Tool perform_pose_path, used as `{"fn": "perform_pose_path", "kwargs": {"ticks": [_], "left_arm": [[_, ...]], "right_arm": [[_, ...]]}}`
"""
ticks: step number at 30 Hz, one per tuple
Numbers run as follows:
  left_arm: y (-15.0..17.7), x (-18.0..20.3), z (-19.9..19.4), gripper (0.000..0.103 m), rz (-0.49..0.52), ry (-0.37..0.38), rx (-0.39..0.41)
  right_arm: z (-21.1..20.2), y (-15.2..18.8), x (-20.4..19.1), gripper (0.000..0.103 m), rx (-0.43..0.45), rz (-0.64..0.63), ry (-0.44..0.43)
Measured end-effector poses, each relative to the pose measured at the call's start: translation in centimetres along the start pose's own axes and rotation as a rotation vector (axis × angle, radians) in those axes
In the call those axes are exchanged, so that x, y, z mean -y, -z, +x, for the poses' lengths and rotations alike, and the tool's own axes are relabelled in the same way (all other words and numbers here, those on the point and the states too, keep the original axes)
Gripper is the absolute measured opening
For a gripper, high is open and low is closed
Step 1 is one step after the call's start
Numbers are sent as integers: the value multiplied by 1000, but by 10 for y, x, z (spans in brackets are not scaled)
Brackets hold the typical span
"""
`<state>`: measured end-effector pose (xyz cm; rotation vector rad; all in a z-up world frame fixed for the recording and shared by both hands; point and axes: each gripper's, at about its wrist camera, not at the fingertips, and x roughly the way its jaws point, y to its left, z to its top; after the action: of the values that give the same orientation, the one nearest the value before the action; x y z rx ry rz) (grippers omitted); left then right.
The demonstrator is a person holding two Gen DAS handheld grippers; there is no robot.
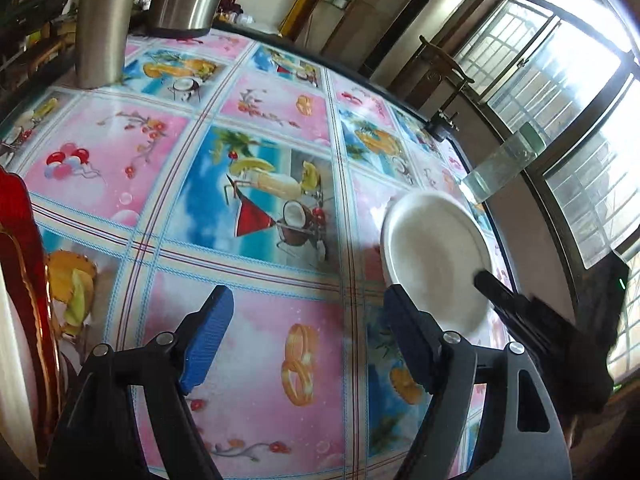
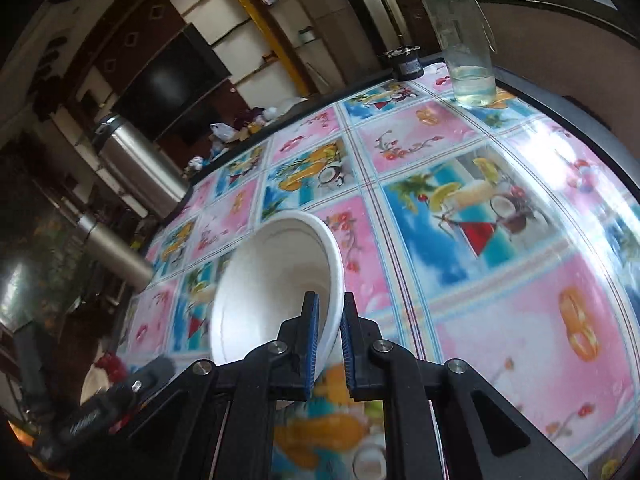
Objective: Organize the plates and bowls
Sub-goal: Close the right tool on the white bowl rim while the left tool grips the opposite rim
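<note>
Table [image 1: 256,320], patterned cloth: a wide bare stretch is lying open ahead of the left gripper [image 1: 308,332], whose blue fingers [image 1: 208,336] are standing spread with nothing between them. Far edge: two steel flasks [image 1: 104,20] are standing there; a clear bottle [image 1: 500,164] is sitting near the right edge.

Left wrist view only: a red-rimmed plate [image 1: 20,280] is showing at the left border.

Right wrist view only: the bottle's green lid and a small black object [image 2: 404,62] at the far edge.

White bowl [image 2: 276,280]: the right gripper [image 2: 330,336] is pinching its rim, one finger inside, one outside, the bowl tilting above the cloth, right of the left gripper.
</note>
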<state>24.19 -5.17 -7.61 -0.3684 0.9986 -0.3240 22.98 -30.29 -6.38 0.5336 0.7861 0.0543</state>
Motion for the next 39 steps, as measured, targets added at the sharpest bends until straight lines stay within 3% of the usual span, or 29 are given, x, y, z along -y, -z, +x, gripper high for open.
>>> {"fn": "perform_pose_path", "kwargs": {"ticks": [5, 8, 12, 16, 18, 21, 23, 29, 33, 35, 37, 39], "left_arm": [[7, 13, 3, 77, 58, 17, -24], [11, 18, 11, 77, 82, 1, -47], [14, 17, 19, 77, 66, 29, -75], [16, 23, 22, 77, 103, 7, -53], [16, 25, 23, 68, 113, 8, -44], [15, 25, 26, 37, 122, 17, -55], [14, 23, 28, 28, 104, 39, -73], [14, 21, 27, 12, 82, 53, -83], [15, 24, 24, 9, 84, 62, -83], [15, 24, 21, 6, 85, 71, -79], [15, 25, 18, 6, 90, 71, -74], [16, 26, 19, 6, 90, 72, -76]], "right_arm": [[-1, 6, -3, 11, -65, 1, -122], [7, 7, -3, 15, -99, -15, -123], [19, 7, 10, 16, -170, 59, -158], [16, 6, 17, 26, -164, 96, -164], [13, 5, 19, 29, -153, 111, -167], [12, 4, 21, 30, -147, 116, -166], [13, 4, 22, 30, -154, 128, -175], [15, 6, 17, 31, -171, 121, -205], [19, 9, 15, 30, -179, 117, -203], [21, 10, 13, 26, -185, 111, -189], [23, 12, 13, 14, -183, 109, -171], [26, 13, 14, 12, -185, 114, -164]]}}
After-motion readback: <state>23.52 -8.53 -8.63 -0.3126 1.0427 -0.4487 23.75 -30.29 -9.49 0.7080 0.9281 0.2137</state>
